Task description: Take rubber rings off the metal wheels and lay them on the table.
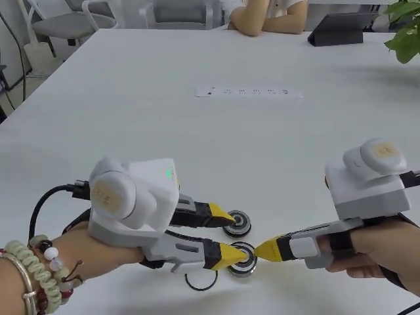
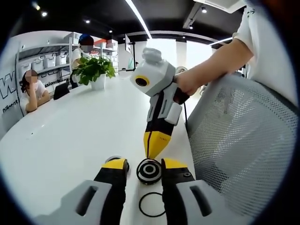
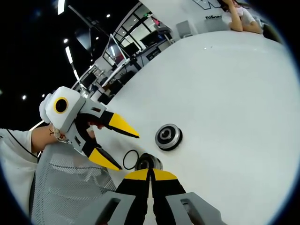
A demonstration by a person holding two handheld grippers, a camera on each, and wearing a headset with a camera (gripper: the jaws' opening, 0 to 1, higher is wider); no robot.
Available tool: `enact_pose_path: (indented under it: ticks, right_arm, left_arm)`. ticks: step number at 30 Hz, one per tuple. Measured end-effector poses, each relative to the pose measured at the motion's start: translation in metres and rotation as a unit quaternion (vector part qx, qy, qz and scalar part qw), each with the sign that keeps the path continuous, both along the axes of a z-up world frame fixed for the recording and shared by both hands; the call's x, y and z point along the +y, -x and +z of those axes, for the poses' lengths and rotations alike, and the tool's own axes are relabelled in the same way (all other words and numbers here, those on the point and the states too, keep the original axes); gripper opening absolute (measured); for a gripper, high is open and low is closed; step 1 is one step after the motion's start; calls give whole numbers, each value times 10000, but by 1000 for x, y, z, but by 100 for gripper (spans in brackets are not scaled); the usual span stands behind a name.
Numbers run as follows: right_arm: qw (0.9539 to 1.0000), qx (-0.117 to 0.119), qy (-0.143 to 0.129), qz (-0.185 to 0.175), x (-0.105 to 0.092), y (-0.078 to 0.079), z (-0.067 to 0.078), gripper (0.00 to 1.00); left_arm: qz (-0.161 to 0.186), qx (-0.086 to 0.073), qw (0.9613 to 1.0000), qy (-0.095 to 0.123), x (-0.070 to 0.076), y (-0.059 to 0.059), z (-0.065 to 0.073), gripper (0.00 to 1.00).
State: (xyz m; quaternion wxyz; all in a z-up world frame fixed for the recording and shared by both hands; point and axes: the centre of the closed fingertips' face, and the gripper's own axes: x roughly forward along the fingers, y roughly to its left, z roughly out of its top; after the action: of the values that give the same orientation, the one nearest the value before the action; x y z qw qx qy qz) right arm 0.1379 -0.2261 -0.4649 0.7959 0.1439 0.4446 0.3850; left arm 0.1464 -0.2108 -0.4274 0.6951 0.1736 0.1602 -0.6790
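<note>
On the white counter [image 1: 197, 144], two metal wheels sit close together in front of the person. The near wheel [image 1: 244, 258] lies flat between the spread fingers of the left gripper [image 1: 228, 235]. The lower yellow fingertip overlaps its edge in the head view, and the upper fingertip reaches to just beside the far wheel [image 1: 237, 223]. In the left gripper view there is a gap between the near wheel [image 2: 149, 171] and one finger, so these fingers are released and not clamped on it. The right gripper [image 1: 262, 249] comes in from the opposite side with its two fingers pressed together into a single yellow point, which meets the rim of the near wheel. I cannot tell whether anything thin is pinched between them. In the right gripper view, the near wheel [image 3: 147, 161] sits right ahead of the closed tips, with the far wheel [image 3: 168, 136] a little beyond it. Both wheels show a dark outer band. One loose black rubber ring [image 1: 200, 281] lies flat on the counter just beside the near wheel, under the left gripper's lower finger. A white power strip [image 1: 248, 92] lies farther out on the counter, well apart from the work.
</note>
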Motion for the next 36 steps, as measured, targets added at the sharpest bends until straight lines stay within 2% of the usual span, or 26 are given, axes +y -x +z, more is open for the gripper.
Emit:
enact_pose_path:
  ticks: [5,9,15,17,18,21,23,25,30,36]
  right_arm:
    - [10000,15,-7,-9,-1,0,-1,0]
    - [10000,21,-6,-13,-1,-1,-1,0]
    - [10000,25,-7,-18,-1,-1,-1,0]
    - [10000,26,-15,-18,-1,0,-1,0]
    - [10000,27,-17,-20,-1,0,-1,0]
    - [10000,28,-20,-17,-1,0,-1,0]
    - [10000,20,-17,-13,-1,0,-1,0]
    - [10000,14,-39,-22,-1,-1,0,0]
    - [10000,5,-46,-12,0,0,1,0]
    - [10000,7,-60,-10,0,0,1,0]
  left_arm:
    - [-43,59,10000,2,1,0,5,36]
    - [-142,10,9999,-31,1,3,11,42]
    - [-151,191,9995,192,1,5,36,52]
    - [-125,117,9997,198,2,5,43,55]
    - [-132,11,9997,219,4,4,51,57]
    - [-78,-58,9996,269,8,3,63,59]
    - [-19,-44,9995,299,12,2,70,62]
    - [15,-28,9995,312,16,3,74,65]
    - [196,-212,9991,319,33,2,85,71]
    - [414,-213,9985,285,54,4,89,77]
